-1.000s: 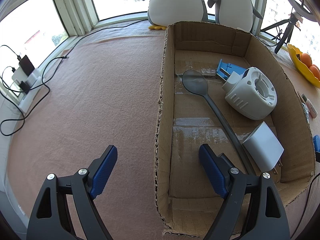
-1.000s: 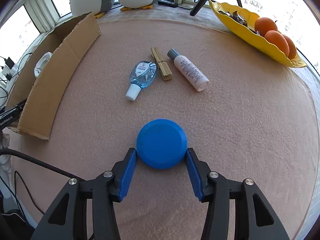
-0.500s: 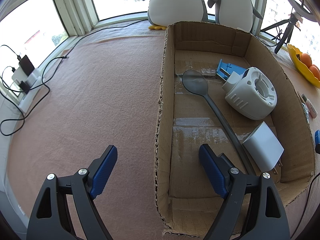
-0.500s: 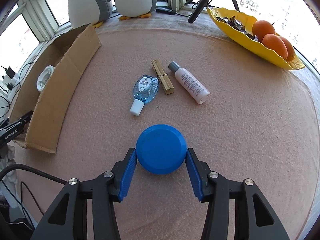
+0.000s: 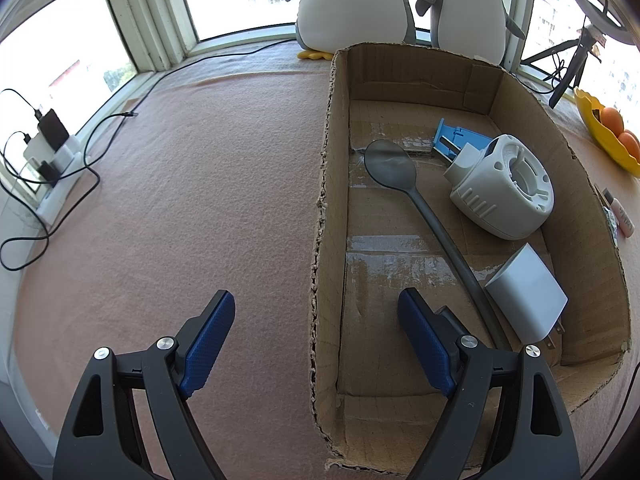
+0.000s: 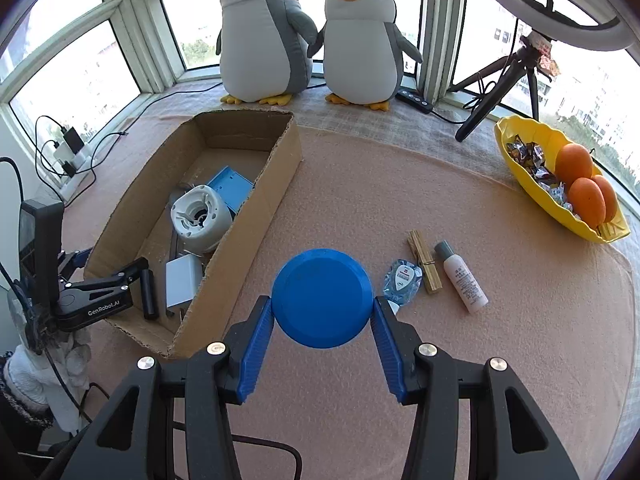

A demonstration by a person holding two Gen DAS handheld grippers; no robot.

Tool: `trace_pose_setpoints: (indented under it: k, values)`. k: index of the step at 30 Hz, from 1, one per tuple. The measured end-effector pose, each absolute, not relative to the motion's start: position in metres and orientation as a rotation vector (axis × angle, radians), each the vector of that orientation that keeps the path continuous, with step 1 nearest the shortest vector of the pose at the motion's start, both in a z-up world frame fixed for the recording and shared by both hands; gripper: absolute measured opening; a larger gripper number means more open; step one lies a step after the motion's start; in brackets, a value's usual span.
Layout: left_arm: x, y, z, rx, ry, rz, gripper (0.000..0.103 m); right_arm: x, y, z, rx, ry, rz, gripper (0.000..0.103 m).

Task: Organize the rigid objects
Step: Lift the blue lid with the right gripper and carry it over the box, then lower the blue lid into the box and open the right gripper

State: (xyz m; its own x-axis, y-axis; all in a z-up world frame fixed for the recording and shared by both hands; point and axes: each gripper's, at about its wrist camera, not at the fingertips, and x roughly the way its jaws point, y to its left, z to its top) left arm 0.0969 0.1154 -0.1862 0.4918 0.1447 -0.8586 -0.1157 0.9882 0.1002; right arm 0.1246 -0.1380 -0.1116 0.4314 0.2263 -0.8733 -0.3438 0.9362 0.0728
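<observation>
At the left of the right-wrist frame, the left gripper (image 6: pixel 116 280) hangs over the cardboard box (image 6: pixel 256 216), fingers (image 5: pixel 210 340) spread apart. At centre, the right gripper (image 6: pixel 322 344) clamps the blue round lid (image 6: pixel 322 298) above the pink surface (image 6: pixel 440 360).

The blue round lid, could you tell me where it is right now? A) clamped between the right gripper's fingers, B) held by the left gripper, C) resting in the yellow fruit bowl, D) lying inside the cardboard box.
A: the blue round lid sits between the right gripper's two blue fingers, which press its edges, outside the cardboard box; the left gripper is open and holds nothing.
</observation>
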Motion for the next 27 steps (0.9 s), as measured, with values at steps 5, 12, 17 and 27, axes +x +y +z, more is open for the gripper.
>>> trace_pose_setpoints:
  k: [5, 12, 17, 27]
  values:
    - [0.097, 0.116, -0.186, 0.031, 1.045, 0.158, 0.085, 0.138, -0.113, -0.101, -0.120, 1.038, 0.398, 0.046]
    - [0.097, 0.116, -0.186, 0.031, 1.045, 0.158, 0.085, 0.172, -0.082, -0.095, -0.074, 1.025, 0.453, 0.046]
    - [0.097, 0.116, -0.186, 0.031, 1.045, 0.158, 0.085, 0.193, -0.060, -0.103, -0.070, 1.037, 0.470, 0.046]
    - [0.096, 0.116, -0.186, 0.030, 1.045, 0.158, 0.085, 0.216, -0.037, -0.119, -0.099, 1.056, 0.474, 0.046]
